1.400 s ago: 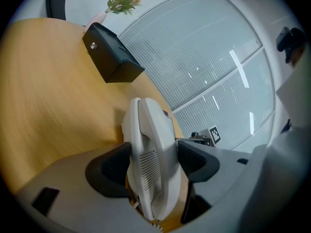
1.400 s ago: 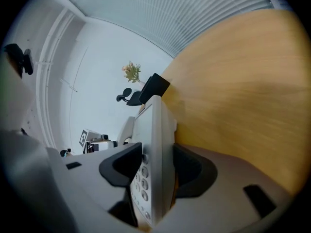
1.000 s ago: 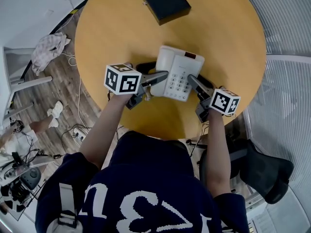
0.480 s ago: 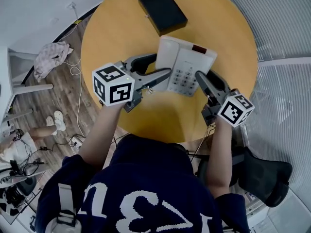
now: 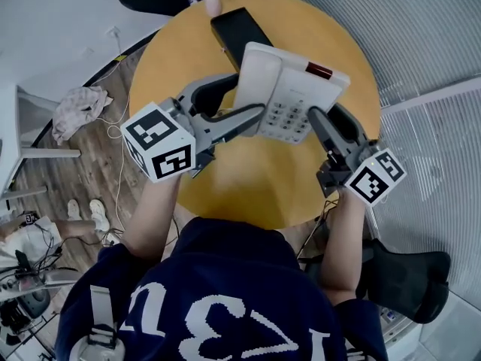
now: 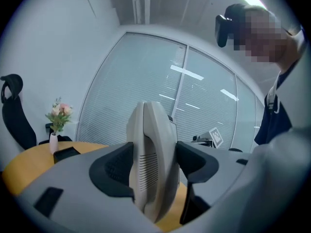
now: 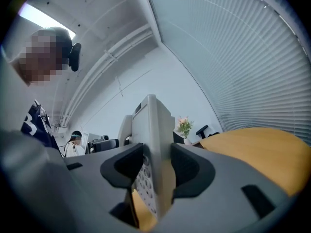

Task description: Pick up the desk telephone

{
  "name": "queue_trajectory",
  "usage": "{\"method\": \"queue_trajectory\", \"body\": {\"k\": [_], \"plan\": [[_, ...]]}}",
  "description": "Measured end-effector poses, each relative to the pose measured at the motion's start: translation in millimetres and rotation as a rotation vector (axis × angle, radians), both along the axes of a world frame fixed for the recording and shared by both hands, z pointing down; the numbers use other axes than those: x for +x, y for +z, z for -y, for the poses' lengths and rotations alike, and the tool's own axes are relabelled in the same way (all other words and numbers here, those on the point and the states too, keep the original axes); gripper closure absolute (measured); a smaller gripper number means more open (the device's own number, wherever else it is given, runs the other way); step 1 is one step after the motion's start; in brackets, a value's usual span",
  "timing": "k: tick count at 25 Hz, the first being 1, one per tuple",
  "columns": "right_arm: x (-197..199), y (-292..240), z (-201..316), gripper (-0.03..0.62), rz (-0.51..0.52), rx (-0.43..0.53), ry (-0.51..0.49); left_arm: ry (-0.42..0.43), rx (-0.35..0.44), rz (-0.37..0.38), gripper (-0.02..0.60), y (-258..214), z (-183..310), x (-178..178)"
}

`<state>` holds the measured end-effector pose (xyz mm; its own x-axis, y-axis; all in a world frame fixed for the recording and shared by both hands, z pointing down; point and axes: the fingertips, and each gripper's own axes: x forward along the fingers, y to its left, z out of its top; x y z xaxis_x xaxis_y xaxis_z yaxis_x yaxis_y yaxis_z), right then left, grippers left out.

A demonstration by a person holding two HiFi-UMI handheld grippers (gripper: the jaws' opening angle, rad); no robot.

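The person's torso hides the round wooden table's (image 5: 248, 190) near edge. Above the tabletop, the left gripper (image 5: 252, 96) pinches the desk telephone (image 5: 289, 96) by its handset side and the right gripper (image 5: 327, 119) pinches its keypad side. Beyond, the phone half covers a black box (image 5: 234, 30). A flower vase (image 5: 213, 2) stands at the far rim.

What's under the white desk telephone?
The round yellow wooden table, with air between: the white desk telephone is clamped in the left hand-held gripper and right hand-held gripper. It hides part of a flat black box.
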<state>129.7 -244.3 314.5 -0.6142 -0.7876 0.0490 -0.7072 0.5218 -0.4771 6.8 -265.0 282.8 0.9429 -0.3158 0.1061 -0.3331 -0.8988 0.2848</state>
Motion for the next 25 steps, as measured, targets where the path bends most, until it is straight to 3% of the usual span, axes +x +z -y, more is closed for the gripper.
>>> {"method": "queue_trajectory", "body": {"k": [7,25], "plan": [[-6.3,-27.3,-5.6,0.401,-0.054,0.072,-0.013,-0.014,0.066,-0.029,0.288,-22.9,-8.7,-8.0],[-8.5,-37.5,-9.8,0.401,-0.076,0.092,-0.011,-0.017,0.073,-0.044,0.289,-30.7,-12.9,-10.7]]}}
